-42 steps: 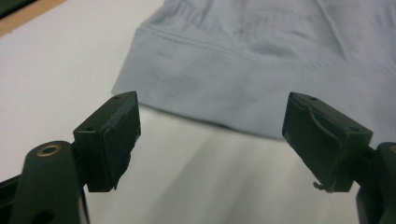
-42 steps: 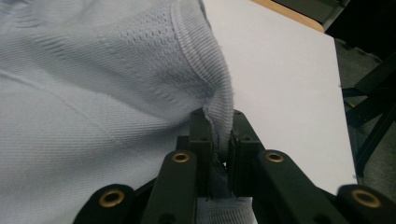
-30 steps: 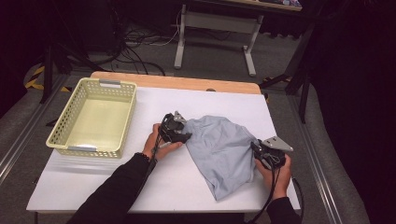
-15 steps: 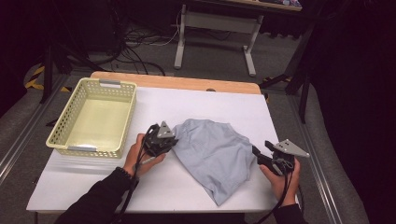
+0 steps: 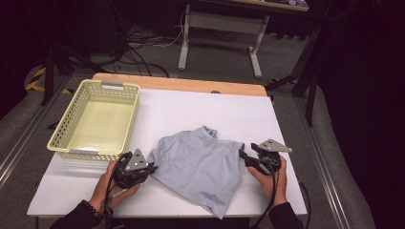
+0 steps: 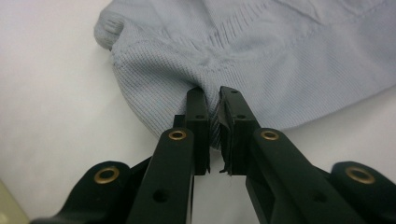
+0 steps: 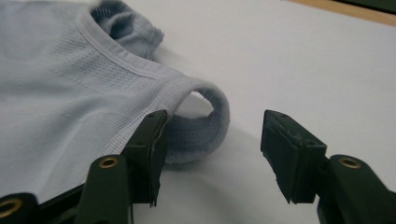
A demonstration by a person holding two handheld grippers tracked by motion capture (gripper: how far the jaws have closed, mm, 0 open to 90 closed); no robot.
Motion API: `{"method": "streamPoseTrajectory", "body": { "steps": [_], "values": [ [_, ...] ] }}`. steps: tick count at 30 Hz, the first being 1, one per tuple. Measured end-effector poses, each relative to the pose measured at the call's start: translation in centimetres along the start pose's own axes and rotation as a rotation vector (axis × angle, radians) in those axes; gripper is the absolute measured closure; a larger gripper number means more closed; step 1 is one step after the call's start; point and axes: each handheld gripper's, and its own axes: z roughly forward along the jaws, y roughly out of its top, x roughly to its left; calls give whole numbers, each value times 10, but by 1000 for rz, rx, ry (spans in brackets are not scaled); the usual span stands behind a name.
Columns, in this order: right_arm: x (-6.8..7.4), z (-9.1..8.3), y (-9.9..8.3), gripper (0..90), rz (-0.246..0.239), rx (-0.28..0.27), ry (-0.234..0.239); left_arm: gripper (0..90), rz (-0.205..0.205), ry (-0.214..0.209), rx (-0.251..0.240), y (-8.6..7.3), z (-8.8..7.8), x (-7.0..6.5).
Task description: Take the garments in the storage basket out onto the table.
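Pinching a fold at the sleeve edge, my left gripper has its jaws drawn nearly together with the knit of the light blue shirt bunched between the pads; the jaws have just been closing, and in the left gripper view the cloth puckers toward the bite. My right gripper stands well apart in its own view, one jaw lying against the other sleeve's hem, the other jaw clear over bare tabletop; the looped cuff sits in the gap but nothing presses on it, so I read this side as open and holding nothing. Its jaws have shifted a little narrower just now. In the high view the shirt lies lower centre of the frame on the white table, collar toward the top, hem trailing toward the bottom right, so its sleeve-to-sleeve line runs left to right between my two tongs. Left gripper is at the left sleeve, right gripper at the right sleeve. Judgement: next is closing the right on that cuff, which lies just left of centre between its jaws. Yellow basket sits empty, upper left.
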Motion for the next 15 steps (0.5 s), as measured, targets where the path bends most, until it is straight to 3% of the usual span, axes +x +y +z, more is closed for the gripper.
{"method": "streamPoseTrajectory", "body": {
  "steps": [4, 5, 6, 8, 11, 15],
  "values": [
    [3, 20, 4, 484, -38, 49, 25, 833, -8, -15, 23, -7, 3, 1],
    [4, 23, 5, 535, -38, 54, 27, 833, -6, -17, 24, -8, 4, 1],
    [4, 28, 5, 645, -58, 67, 29, 833, -1, -17, 25, -8, 5, 1],
    [3, 34, 5, 700, -72, 88, 6, 833, -6, -18, 28, -9, 7, 0],
    [-4, 37, 6, 823, -65, 72, -8, 833, -15, -27, 20, -10, 7, 1],
    [-12, 36, 19, 869, -81, 37, -25, 831, -9, -35, 9, -10, 7, 0]
  ]
}}
